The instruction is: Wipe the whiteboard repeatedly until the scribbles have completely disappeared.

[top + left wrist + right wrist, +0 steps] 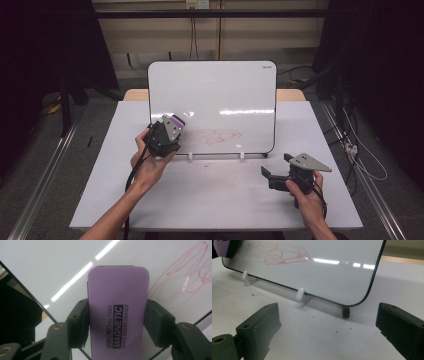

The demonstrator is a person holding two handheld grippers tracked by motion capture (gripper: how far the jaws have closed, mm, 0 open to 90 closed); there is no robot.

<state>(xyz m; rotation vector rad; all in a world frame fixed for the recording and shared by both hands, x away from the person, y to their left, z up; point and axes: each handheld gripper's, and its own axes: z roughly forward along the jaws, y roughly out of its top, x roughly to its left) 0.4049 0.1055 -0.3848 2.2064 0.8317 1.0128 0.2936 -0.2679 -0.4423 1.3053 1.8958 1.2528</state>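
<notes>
A whiteboard [212, 95] stands tilted on white clips at the table's middle, with a red scribble [217, 136] low on its face. My left gripper [172, 125] is shut on a purple magnetic eraser [117, 312], which is held against the board's lower left, just left of the red scribble [185, 282]. My right gripper [275, 167] rests open on the table to the right of the board, with nothing between its jaws. In the right gripper view the whiteboard [337, 275] and its scribble [278, 253] lie ahead, with the eraser [222, 247] at the top left corner.
The white table [215, 195] has bare room in front of the board. White clips [300, 295] hold the board's lower edge, and a small red and black object [346, 310] sits under its right corner. Cables hang beyond the table's right side.
</notes>
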